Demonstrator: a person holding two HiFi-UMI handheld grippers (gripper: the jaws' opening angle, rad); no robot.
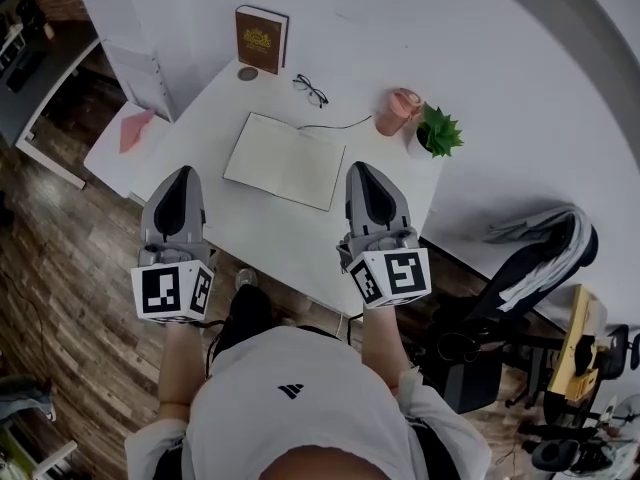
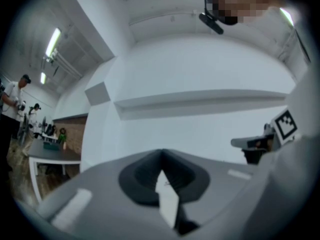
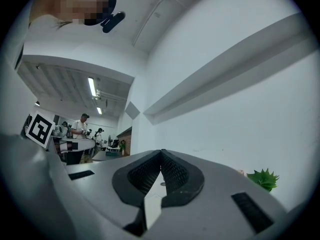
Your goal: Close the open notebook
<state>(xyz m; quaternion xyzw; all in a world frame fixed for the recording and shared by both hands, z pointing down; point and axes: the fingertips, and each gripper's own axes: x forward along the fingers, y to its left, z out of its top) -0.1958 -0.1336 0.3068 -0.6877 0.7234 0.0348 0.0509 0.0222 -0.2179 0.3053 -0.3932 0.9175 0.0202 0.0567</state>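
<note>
Over my white bench (image 1: 270,230) I see the open, blank-paged notebook (image 1: 285,160) lying flat mid-surface, with my grey left gripper (image 1: 183,171) and grey right gripper (image 1: 360,168) flanking it, both sets of fingers closed tight on nothing, and a small green potted plant (image 1: 438,133) beyond.

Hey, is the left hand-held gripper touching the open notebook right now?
Apart. The head view shows a strip of bare white table between the left hand-held gripper and the notebook.
</note>
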